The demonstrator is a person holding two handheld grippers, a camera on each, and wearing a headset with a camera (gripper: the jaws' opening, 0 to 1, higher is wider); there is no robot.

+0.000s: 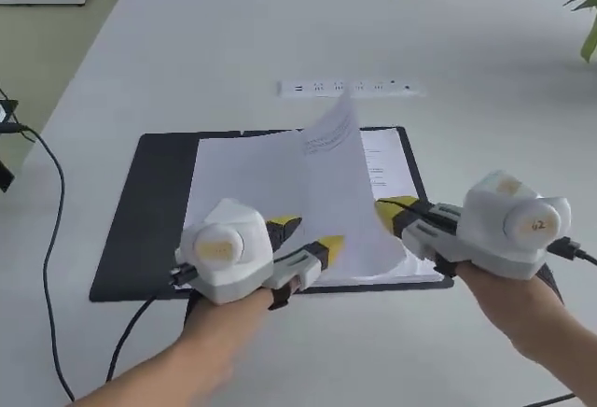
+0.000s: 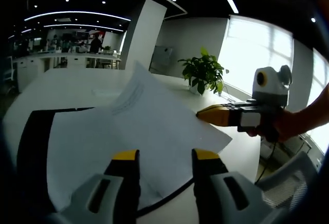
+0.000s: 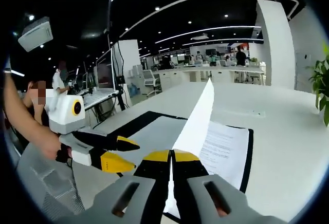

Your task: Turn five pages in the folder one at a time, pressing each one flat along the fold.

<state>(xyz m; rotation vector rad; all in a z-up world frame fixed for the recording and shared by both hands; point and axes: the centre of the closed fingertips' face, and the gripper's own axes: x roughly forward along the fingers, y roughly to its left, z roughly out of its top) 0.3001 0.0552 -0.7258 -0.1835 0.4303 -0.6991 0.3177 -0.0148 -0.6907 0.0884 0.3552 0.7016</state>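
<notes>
Two yellow-tipped jaws of the right gripper (image 3: 170, 158) are closed together on the near edge of one page (image 3: 198, 113), which rises from them in a tall curl over the open folder (image 1: 140, 220). The left gripper (image 2: 164, 156) has its jaws apart and holds nothing, poised low over the left-hand sheets just beside the lifted page.

One sheet of office paper is very light, limp and easily creased. It will likely buckle if pushed, and could tear where it is bound if pulled away from the fold. I judge the free outer edge near a lower corner the right place to pinch it, with a light hold. Smoothing along the fold calls for a flat, gentle stroke, since paper slides on the sheet beneath.

The right hand (image 1: 508, 281) comes in from the right, its gripper pointing left and roughly level above the folder's near right part. The left hand (image 1: 233, 314) reaches forward from the near side, its gripper angled right towards the other. The folder lies flat on the white table (image 1: 233, 34).
</notes>
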